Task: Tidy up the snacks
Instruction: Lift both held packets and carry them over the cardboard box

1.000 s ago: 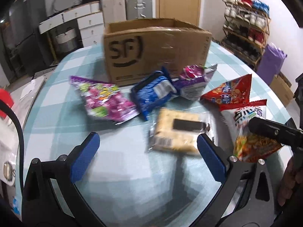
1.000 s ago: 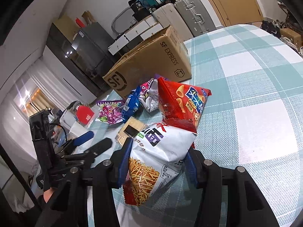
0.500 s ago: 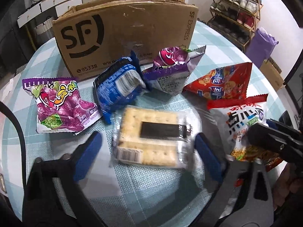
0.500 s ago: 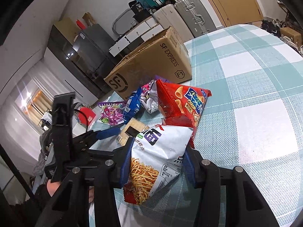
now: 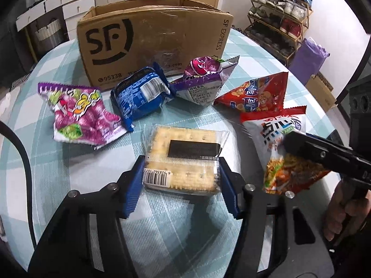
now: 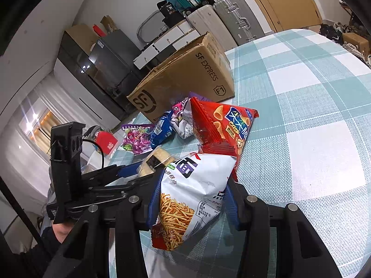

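Note:
A clear pack of crackers [image 5: 185, 148] lies on the checked table [image 5: 180, 231]. My left gripper [image 5: 180, 183] is closing around its near end, and both blue pads lie against its sides. My right gripper [image 6: 192, 199] is shut on a white bag of fried sticks [image 6: 197, 178], which rests on the cloth to the right of the crackers [image 6: 155, 159]. The open SF cardboard box [image 5: 150, 34] stands behind the snacks. A red crisp bag [image 5: 255, 95] lies against the white bag [image 5: 278, 129].
A pink sweets bag [image 5: 78, 113], a blue biscuit pack [image 5: 141, 95] and a purple-and-silver pack [image 5: 204, 78] lie in a row before the box. Bare checked cloth [image 6: 313, 115] stretches to the right. A shoe rack [image 5: 278, 11] and suitcases [image 6: 231, 16] stand beyond the table.
My left gripper tilted down and moved in over the cracker pack, and its jaws narrowed from wide apart to its sides. The right gripper stayed still on the white bag.

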A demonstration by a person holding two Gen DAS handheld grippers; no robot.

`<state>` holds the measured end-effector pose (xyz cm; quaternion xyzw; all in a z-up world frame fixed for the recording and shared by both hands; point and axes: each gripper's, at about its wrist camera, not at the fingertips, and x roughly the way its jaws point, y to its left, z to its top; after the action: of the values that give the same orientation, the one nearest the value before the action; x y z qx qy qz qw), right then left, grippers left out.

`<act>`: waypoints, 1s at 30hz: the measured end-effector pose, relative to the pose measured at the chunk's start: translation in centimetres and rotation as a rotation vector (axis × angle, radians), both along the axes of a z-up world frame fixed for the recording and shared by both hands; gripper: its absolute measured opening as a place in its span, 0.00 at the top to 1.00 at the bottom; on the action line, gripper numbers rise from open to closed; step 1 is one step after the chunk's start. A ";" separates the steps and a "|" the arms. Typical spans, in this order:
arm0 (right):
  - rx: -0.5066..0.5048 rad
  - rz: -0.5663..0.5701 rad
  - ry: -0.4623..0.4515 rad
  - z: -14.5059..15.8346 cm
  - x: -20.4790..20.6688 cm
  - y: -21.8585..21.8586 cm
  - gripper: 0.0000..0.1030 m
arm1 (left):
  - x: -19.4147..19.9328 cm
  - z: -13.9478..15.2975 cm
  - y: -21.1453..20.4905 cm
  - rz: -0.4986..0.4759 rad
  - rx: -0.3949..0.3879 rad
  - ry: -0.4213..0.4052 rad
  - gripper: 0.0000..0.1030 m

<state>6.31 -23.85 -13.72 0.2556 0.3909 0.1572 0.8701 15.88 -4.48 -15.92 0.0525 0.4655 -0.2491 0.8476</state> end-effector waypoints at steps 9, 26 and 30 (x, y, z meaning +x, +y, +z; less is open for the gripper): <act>0.010 0.013 -0.023 0.3 -0.3 0.0 0.54 | -2.8 1.1 4.4 0.066 -0.067 -0.025 0.45; 0.113 0.007 0.016 1.9 -1.1 0.7 0.55 | -8.7 3.6 9.0 0.158 -0.111 -0.137 0.45; 0.099 0.022 -0.021 4.3 -1.3 1.3 0.55 | -8.5 4.0 8.8 0.161 -0.095 -0.158 0.45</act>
<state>5.02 -22.53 -9.37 0.2923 0.3765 0.1885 0.8587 7.36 4.34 -11.94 -0.0058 0.3876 -0.1970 0.9005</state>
